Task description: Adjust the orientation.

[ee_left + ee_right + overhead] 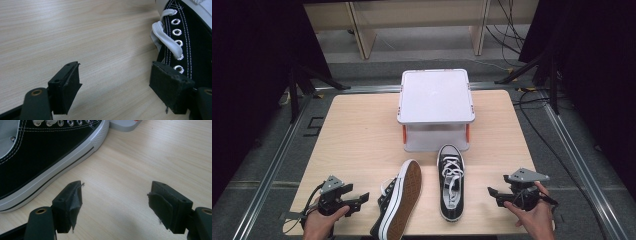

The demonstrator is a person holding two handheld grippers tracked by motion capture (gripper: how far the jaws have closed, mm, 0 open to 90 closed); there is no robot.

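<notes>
Two black canvas sneakers with white laces lie on the wooden table (pixel 362 130). One sneaker (pixel 450 181) stands upright, toe toward the far side. The other sneaker (pixel 399 200) lies on its side, tan sole facing right. My left gripper (pixel 357 201) is held at the front left, open, close beside the tipped sneaker (pixel 182 37), with bare table between its jaws. At the front right my right gripper (pixel 493 194) is open and empty, pointing toward the upright sneaker (pixel 42 157) from a short distance. In their own views both grippers, left (pixel 116 85) and right (pixel 115 202), show wide gaps.
A white plastic box (pixel 435 107) with orange clips and a raised flat lid sits at the table's far middle, just behind the upright sneaker. Black curtains, stands and cables flank the table. Metal rails run along both sides.
</notes>
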